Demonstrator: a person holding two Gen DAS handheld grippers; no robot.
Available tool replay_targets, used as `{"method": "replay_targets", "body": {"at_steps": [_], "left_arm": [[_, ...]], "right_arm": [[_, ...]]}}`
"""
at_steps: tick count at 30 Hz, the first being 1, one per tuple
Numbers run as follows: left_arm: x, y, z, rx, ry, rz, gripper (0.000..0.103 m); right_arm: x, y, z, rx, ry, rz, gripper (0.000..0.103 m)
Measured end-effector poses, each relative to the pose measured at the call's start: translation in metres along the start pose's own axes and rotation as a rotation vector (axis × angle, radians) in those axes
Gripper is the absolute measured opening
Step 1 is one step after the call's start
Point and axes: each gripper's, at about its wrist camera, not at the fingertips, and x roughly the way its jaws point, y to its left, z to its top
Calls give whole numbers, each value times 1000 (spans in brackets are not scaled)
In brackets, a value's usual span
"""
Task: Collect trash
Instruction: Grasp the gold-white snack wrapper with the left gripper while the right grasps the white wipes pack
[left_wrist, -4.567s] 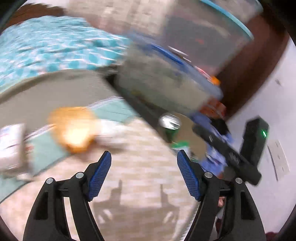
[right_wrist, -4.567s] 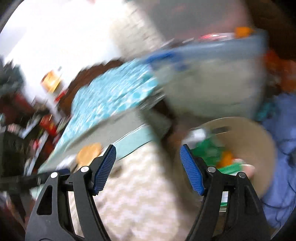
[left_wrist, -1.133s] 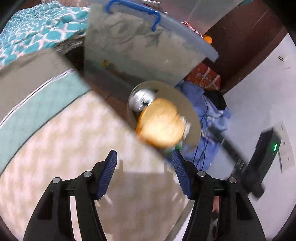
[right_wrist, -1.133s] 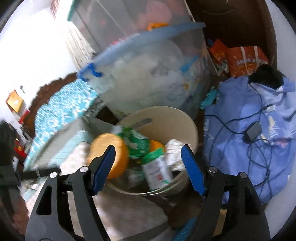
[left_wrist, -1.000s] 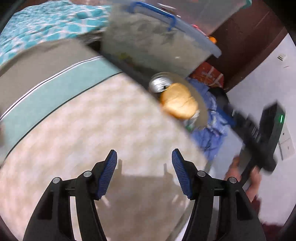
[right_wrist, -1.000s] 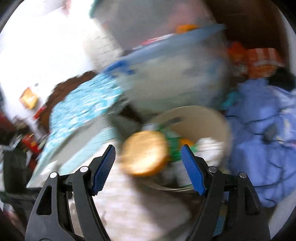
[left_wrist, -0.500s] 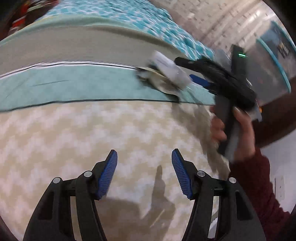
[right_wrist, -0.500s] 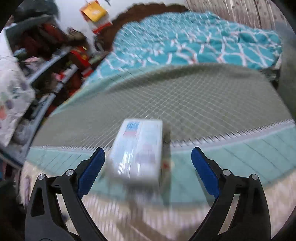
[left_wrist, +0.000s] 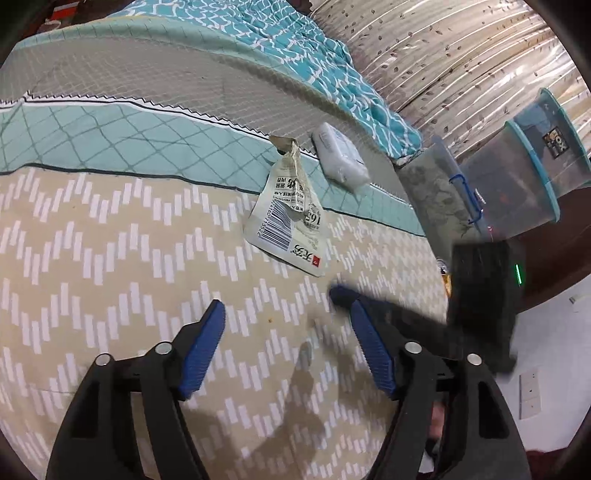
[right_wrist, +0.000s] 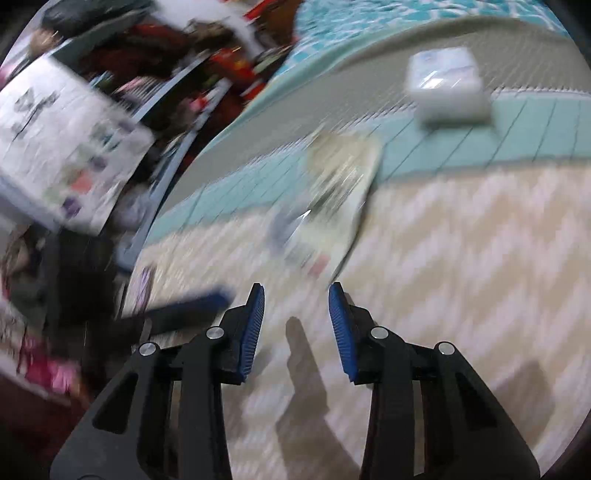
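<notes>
A torn white sachet wrapper with a barcode (left_wrist: 288, 225) lies on the beige zigzag bedspread (left_wrist: 110, 258), just ahead of my left gripper (left_wrist: 288, 325), which is open and empty. A white tissue pack (left_wrist: 340, 155) lies beyond it on the teal band. My right gripper (right_wrist: 296, 299) is open and empty, its jaws narrower than half a second ago; the blurred wrapper (right_wrist: 332, 199) lies just ahead of it and the tissue pack (right_wrist: 445, 86) farther back right. The right gripper's body (left_wrist: 480, 295) shows blurred at the left view's right side.
Clear storage bins with blue rims (left_wrist: 517, 177) stand past the bed's far corner. A turquoise patterned blanket (left_wrist: 295, 48) covers the bed's back. A cluttered shelf and a printed bag (right_wrist: 62, 147) are on the left of the right wrist view.
Both grippers swung from the trash bin back over the bed. The right gripper pulled back from the tissue pack, narrowed its jaws, and now faces the wrapper.
</notes>
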Motion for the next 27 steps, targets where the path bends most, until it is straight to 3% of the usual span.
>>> {"method": "replay_targets", "body": {"at_steps": [2, 4, 6, 10, 17, 18, 20, 21, 23, 25, 27], "left_arm": [[0, -1, 3, 0, -11, 24, 69], [2, -7, 11, 21, -22, 63, 71], [8, -14, 26, 64, -45, 100, 78], [41, -28, 60, 119, -50, 194, 81], [83, -53, 72, 237, -77, 367, 81], [86, -55, 68, 264, -84, 399, 78], [92, -63, 61, 352, -90, 467, 62], [91, -65, 59, 379, -86, 464, 56], [84, -61, 58, 369, -71, 416, 41], [73, -51, 58, 312, -34, 340, 38], [63, -49, 47, 311, -22, 314, 38]], "right_arm": [[-11, 2, -2, -24, -59, -73, 41], [-29, -7, 13, -9, -162, -163, 68], [-50, -20, 33, 34, -276, -233, 85], [-41, -53, 85, 117, -300, -351, 91], [6, -80, 143, 116, -207, -503, 93], [13, -81, 147, 109, -191, -518, 93], [23, -79, 148, 86, -168, -523, 92], [25, -77, 147, 73, -167, -516, 88], [21, -72, 141, 60, -182, -461, 63], [12, -64, 126, 60, -175, -461, 59], [4, -57, 104, 54, -155, -413, 58]]}}
